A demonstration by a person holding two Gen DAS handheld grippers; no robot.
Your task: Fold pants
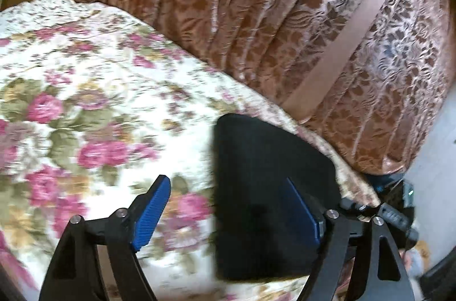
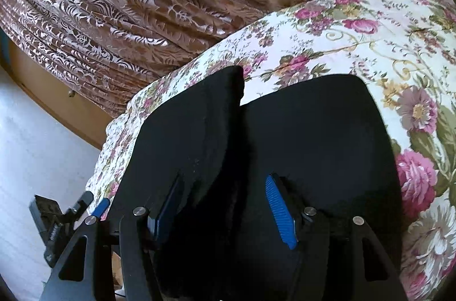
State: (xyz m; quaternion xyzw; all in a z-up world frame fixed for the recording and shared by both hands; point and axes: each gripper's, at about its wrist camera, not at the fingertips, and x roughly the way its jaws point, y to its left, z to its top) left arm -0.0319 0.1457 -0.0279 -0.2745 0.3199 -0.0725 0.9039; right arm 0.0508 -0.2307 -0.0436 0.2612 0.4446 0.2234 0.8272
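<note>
A bed covered by a white bedspread (image 1: 94,67) printed with pink roses and green leaves filled the scene, with a pleated brown damask curtain (image 1: 256,2) hanging behind it. In the left wrist view, the left gripper (image 1: 225,204) had its blue-padded jaws spread wide and empty; one pad (image 1: 151,212) hung over the floral cloth, the other pad (image 1: 299,212) over dark fabric, and neither pressed on anything that could be seen. Just ahead of it the black pants (image 1: 268,187) lay on the bedspread as a flat, dark, round-cornered shape near the edge of the bed. Part of the other tool showed past that edge, at the right rim of the view. In the right wrist view, the right gripper (image 2: 225,210) hovered directly above the pants (image 2: 313,135), its jaws parted; whether the pads touched the cloth could not be told against the black. From there the garment showed as two dark lobes side by side with a seam-like gap between them, the left lobe reaching the edge of the bed. Pale floor (image 2: 37,135) and a strip of wooden furniture (image 2: 57,101) lay beyond that edge.
</note>
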